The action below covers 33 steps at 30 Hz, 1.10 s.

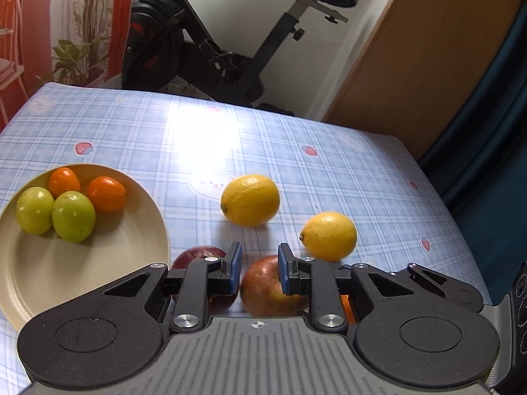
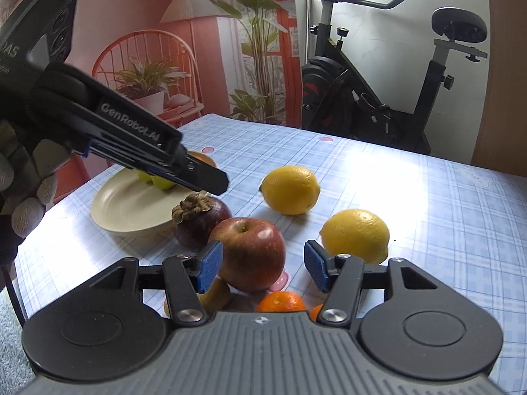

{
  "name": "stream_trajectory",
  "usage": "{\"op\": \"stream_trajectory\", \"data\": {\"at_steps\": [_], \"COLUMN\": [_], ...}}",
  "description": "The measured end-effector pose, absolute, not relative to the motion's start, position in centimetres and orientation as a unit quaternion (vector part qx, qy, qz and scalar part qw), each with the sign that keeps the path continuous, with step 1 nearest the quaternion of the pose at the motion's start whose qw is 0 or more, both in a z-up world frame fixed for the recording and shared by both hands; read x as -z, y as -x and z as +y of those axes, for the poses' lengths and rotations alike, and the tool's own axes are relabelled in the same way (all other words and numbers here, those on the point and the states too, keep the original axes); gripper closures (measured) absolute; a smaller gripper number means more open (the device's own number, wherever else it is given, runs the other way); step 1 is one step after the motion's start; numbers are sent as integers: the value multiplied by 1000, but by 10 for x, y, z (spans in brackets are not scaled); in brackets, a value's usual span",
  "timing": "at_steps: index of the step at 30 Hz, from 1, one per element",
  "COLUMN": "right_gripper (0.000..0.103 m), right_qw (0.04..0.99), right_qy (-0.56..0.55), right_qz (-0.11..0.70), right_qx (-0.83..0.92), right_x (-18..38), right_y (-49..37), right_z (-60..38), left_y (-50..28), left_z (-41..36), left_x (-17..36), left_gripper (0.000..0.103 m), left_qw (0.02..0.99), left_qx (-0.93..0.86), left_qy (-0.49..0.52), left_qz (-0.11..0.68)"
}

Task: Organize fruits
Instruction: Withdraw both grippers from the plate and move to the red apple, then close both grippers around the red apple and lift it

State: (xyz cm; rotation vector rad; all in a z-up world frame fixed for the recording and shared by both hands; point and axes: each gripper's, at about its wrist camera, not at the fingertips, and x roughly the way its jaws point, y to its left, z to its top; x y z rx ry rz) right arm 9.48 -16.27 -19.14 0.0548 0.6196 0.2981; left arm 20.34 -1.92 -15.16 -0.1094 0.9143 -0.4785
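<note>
Two lemons [image 1: 249,200] [image 1: 329,235] sit on the blue checked tablecloth [image 1: 346,171], a little apart from each other. Beside them is a cream plate [image 1: 42,273] with two green fruits [image 1: 35,210] [image 1: 73,216] and two small orange fruits [image 1: 64,181] [image 1: 106,193], all bunched together at its far side. Just next to the plate sits a dark purple fruit [image 2: 201,222] with a dry brown top, and a red apple [image 2: 252,251] touches it. The left gripper [image 1: 259,271] hangs over these two fruits with its blue pads close together and nothing pinched between them, so it is closed. The right gripper [image 2: 262,268] has its jaws apart, and the apple sits between the blue pads [image 2: 208,265]. The left pad looks right up against the apple, but the right pad is clear of it, so the gripper is open. A small orange [image 2: 281,301] and a yellow-brown fruit [image 2: 215,294] lie close under this gripper. A gloved hand [image 2: 24,184] holds the left gripper. An exercise bike [image 1: 210,42] stands behind the table.
</note>
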Motion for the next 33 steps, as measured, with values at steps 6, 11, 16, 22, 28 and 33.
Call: {"op": "stream_trajectory", "data": {"at_steps": [6,11,16,22,28,33], "right_gripper": [43,40,35,37,37,37], "right_qw": [936,930,926,926,927,928], "right_qy": [-30,-43,-47,-54,-78,-77], "right_qz": [314,327,335,333,332,331], "right_qx": [-157,-163,-166,-170,-154,-153], "right_x": [201,208,212,213,214,213], "right_y": [-103,-114,-122,-123,-122,-122], "right_z": [-160,-158,-156,-165,-179,-179], "left_y": [-208,-214,-217,-220,-224,-227], "left_z": [-28,-30,-31,-35,-36,-39], "left_x": [158,162,166,168,174,178], "left_gripper": [78,78,78,64,64,64], "left_qw": [857,850,846,845,839,836], "left_qx": [241,245,246,249,246,248], "left_qy": [51,63,66,65,80,96], "left_qz": [452,462,468,469,478,481]}}
